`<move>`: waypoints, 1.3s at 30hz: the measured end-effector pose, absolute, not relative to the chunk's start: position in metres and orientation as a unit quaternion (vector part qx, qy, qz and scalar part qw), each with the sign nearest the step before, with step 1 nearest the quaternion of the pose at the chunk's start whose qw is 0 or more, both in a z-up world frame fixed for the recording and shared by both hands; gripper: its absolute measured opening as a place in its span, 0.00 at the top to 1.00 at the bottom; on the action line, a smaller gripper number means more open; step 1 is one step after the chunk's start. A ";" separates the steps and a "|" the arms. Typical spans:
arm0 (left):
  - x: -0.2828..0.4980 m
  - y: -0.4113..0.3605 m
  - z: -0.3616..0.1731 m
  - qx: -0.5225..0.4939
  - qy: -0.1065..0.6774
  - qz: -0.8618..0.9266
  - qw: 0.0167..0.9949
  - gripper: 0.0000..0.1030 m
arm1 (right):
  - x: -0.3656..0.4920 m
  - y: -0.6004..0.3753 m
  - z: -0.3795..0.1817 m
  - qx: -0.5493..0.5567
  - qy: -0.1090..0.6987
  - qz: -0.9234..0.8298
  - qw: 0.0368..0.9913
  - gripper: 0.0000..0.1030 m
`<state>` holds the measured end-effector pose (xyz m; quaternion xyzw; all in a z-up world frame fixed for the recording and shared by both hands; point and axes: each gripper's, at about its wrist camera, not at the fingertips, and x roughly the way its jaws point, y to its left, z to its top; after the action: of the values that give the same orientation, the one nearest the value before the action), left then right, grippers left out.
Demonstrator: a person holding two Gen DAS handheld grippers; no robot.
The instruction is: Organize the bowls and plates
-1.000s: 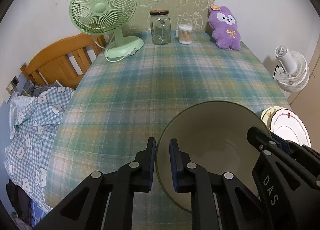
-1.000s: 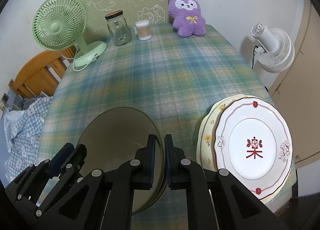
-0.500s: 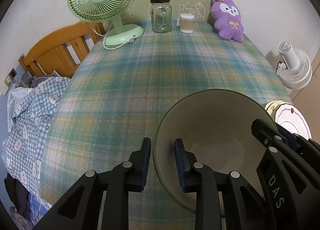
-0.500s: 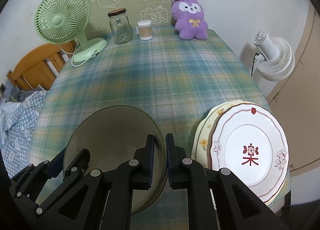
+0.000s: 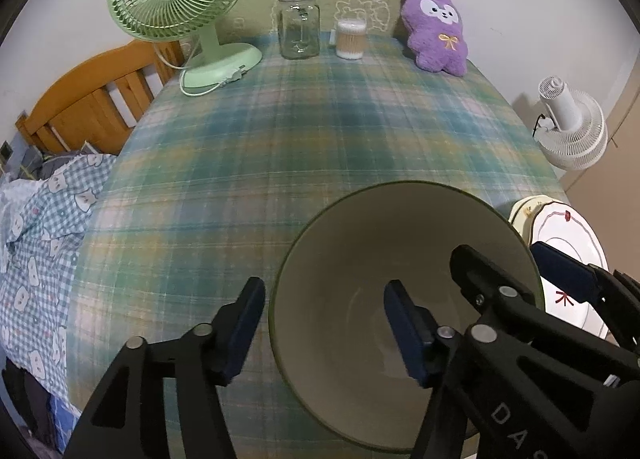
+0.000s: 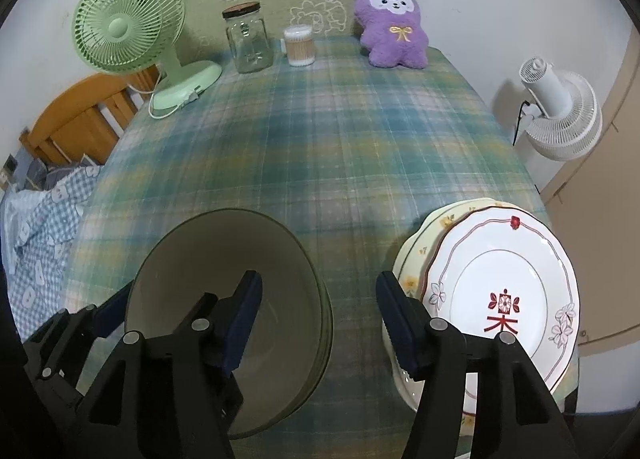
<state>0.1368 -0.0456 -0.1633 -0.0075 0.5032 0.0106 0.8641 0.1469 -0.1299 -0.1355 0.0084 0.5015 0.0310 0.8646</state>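
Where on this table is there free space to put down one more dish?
The wide middle of the plaid tablecloth is bare, between the back row, green fan, glass jar, cotton swab tub, purple plush, and the near edge. The near edge is crowded: green bowl beside stacked plates.

Soft, even indoor light, rather dim. The bowl (image 5: 360, 259) casts a faint shadow; the white fan (image 6: 560, 115) throws one on the far right wall. Fisheye bends the edges, corners vignette black. Focus stays sharp, without glare.
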 end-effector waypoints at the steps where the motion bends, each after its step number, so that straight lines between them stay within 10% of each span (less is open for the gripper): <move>1: 0.138 -0.046 -0.164 -0.007 0.505 0.009 0.863 0.36 | 0.148 -0.131 -0.137 0.009 0.504 0.032 0.863 0.38; 31: 0.148 -0.036 -0.188 -0.006 0.533 -0.008 0.846 0.27 | 0.174 -0.134 -0.181 0.050 0.560 0.077 0.824 0.41; 35: 0.146 -0.040 -0.186 -0.014 0.528 -0.039 0.848 0.51 | 0.171 -0.127 -0.179 0.051 0.556 0.088 0.825 0.54; 39: 0.148 -0.041 -0.186 -0.016 0.529 -0.043 0.847 0.51 | 0.171 -0.127 -0.179 0.054 0.558 0.086 0.824 0.54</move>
<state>0.1478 -0.0405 -0.1860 -0.0163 0.5291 -0.0425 0.8474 0.1714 -0.1273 -0.1794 0.0537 0.5579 0.0855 0.8237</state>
